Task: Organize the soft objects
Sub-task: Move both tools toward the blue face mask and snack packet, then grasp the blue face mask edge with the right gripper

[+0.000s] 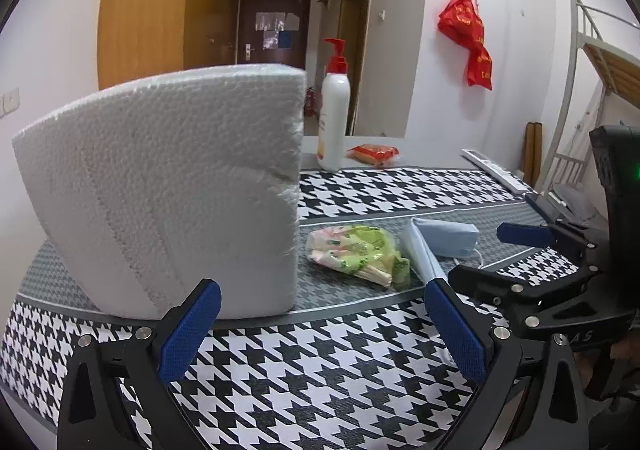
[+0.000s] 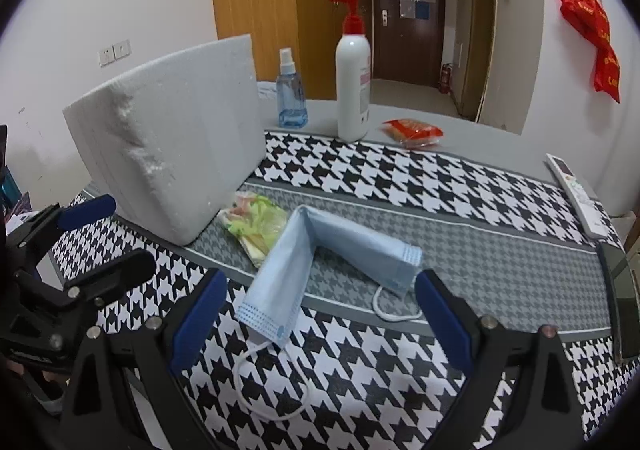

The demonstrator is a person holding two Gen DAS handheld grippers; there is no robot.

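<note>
A folded light-blue face mask lies on the houndstooth cloth, its ear loops trailing toward me. My right gripper stands open just in front of it, one finger on each side of the mask's near edge. A green floral tissue pack lies beside the mask, touching a large white foam block that stands tilted. In the left wrist view the foam block fills the left side. My left gripper is open, empty, low before the block's right corner and the tissue pack. The mask lies further right.
A white pump bottle, a blue spray bottle and a red snack packet stand at the table's far edge. A white remote and a dark phone lie at the right edge. A red bag hangs on the wall.
</note>
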